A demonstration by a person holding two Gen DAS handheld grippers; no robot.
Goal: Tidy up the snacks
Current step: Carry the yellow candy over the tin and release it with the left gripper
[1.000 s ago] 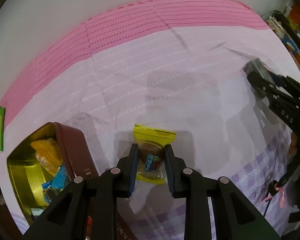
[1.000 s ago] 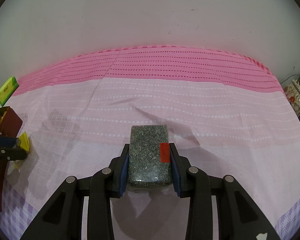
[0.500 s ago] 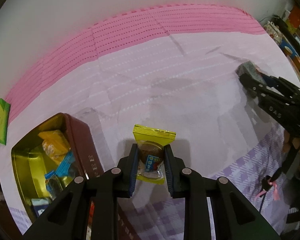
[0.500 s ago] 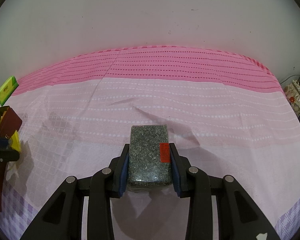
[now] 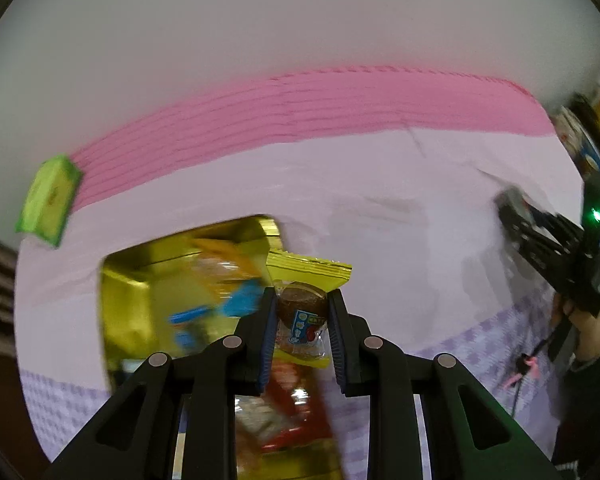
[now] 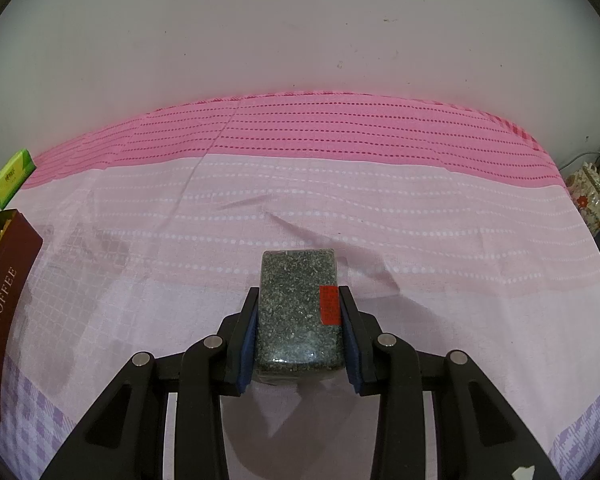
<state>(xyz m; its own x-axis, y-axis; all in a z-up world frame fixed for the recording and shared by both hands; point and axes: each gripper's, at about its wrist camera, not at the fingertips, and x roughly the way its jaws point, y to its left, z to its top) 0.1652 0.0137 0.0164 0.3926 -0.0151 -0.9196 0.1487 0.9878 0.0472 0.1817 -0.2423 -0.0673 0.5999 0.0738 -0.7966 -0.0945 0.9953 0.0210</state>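
Left gripper clamps a yellow candy packet at frame centre, over the open gold tin; right gripper grips a dark speckled block at lower centre

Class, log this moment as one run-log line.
left hand-held gripper: holds yellow snack packet | right hand-held gripper: holds dark speckled block

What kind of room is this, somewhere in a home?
Probably a home: a table under a pink cloth against a plain wall, a toffee tin of sweets, and a flowered teapot beside it.
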